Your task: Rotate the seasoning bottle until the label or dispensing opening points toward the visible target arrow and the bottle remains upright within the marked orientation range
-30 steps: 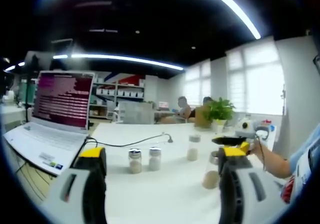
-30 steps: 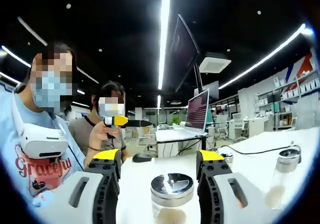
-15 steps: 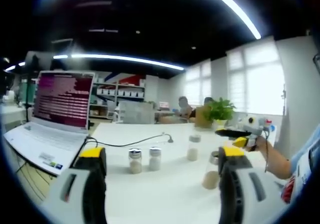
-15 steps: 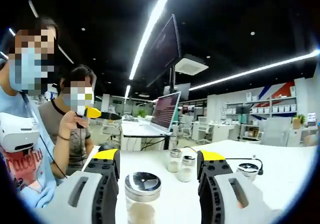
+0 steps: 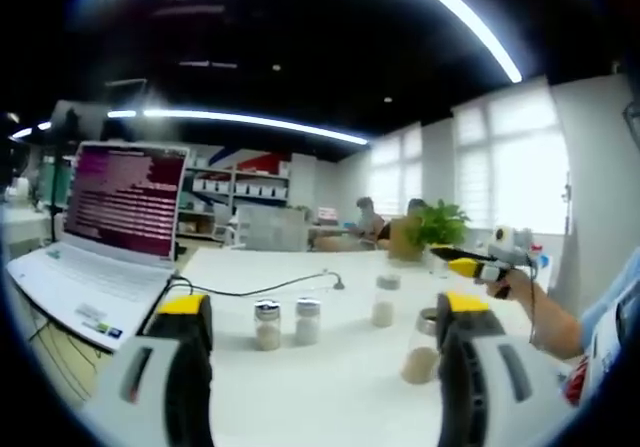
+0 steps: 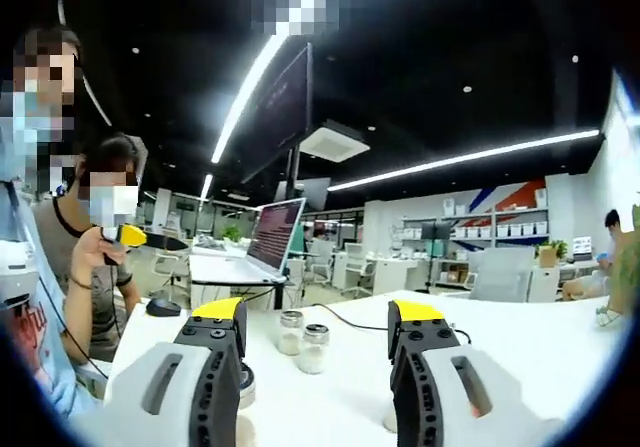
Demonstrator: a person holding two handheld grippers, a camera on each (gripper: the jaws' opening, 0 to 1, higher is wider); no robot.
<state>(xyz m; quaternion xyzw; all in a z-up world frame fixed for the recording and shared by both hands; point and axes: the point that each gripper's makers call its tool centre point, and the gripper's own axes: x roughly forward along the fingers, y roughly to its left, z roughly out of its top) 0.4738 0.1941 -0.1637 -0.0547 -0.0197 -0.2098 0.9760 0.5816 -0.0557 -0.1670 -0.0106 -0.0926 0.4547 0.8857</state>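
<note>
Judging by these views, you have not begun the turn: no arrow is visible and no bottle is held. Your left tool (image 5: 318, 317) stands wide and empty at the frame's bottom, with the nearest seasoning bottle (image 5: 421, 347) upright on the white desk (image 5: 340, 387) beside its right jaw. Your right tool (image 6: 314, 329) gapes wide too, two small jars (image 6: 302, 339) showing between its jaws. Everything remains.
</note>
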